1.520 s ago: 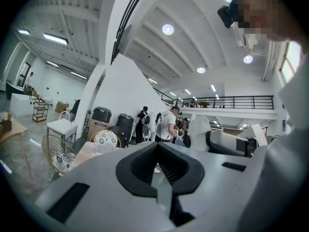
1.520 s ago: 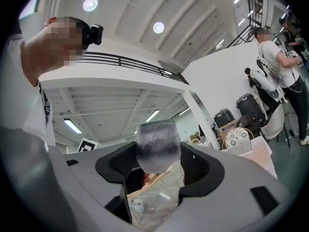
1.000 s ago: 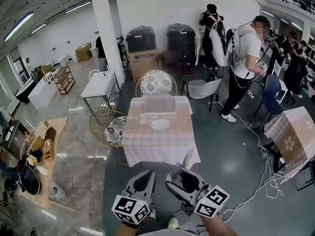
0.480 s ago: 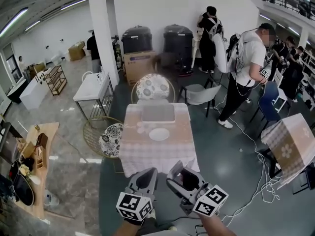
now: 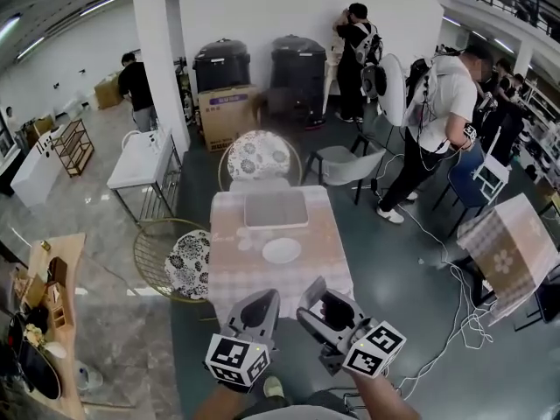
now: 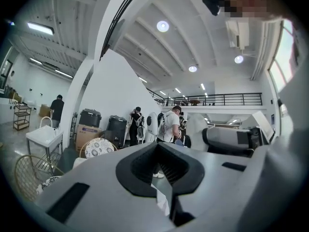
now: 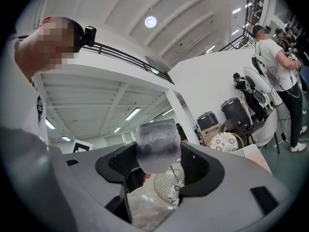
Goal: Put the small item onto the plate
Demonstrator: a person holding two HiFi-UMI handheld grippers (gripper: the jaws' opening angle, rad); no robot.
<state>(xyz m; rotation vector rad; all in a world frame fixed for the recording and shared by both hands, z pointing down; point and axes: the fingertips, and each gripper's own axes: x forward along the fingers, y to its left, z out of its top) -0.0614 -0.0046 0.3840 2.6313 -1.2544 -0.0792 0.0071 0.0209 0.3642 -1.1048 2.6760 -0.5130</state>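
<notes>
A small frosted block (image 7: 157, 146) was gripped by the right gripper (image 7: 159, 166); the left gripper (image 6: 166, 168) jaws were clenched, empty. The plate (image 5: 282, 250) was seen at twelve o'clock.

- Left gripper (image 5: 262, 303): grey shell, black ribbed jaw pads, white cube (image 5: 234, 360) with black square markers, at six o'clock.
- Right gripper (image 5: 311, 304): same grey-and-black build, marker cube (image 5: 374, 350) at five o'clock.
- Person: white top (image 7: 17, 95).
</notes>
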